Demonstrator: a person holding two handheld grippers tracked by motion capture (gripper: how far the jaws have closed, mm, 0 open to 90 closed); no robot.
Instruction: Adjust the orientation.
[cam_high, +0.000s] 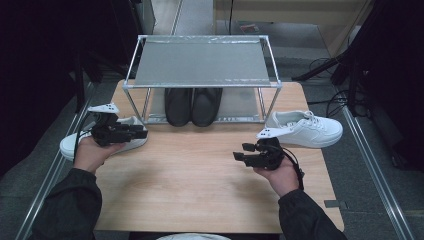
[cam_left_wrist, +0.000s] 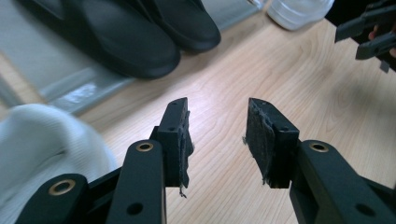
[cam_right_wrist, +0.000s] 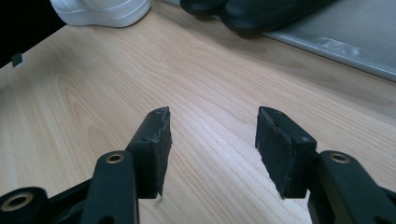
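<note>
**Two white sneakers wait beside the rack, both tongs empty**

High view: the left tongs (cam_high: 140, 132) hang over the left white sneaker (cam_high: 75, 144), which lies at the table's (cam_high: 200, 170) left edge just beside the metal shoe rack (cam_high: 200, 62). The right tongs (cam_high: 240, 152) sit over bare wood, with the right white sneaker (cam_high: 310, 129) near them at the rack's right foot. A pair of black slippers (cam_high: 193, 106) occupies the lower shelf.

Left gripper view: the jaws stand wide apart with nothing between them; the white sneaker's rounded end (cam_left_wrist: 42, 140) bulges just beside the left jaw.

Right gripper view: the jaws gape wide over the wood, holding nothing.

The sneakers look light, with soft uppers over a stiff sole and smooth, probably slippery sides. A pinch on the collar or heel rim should hold best.
</note>
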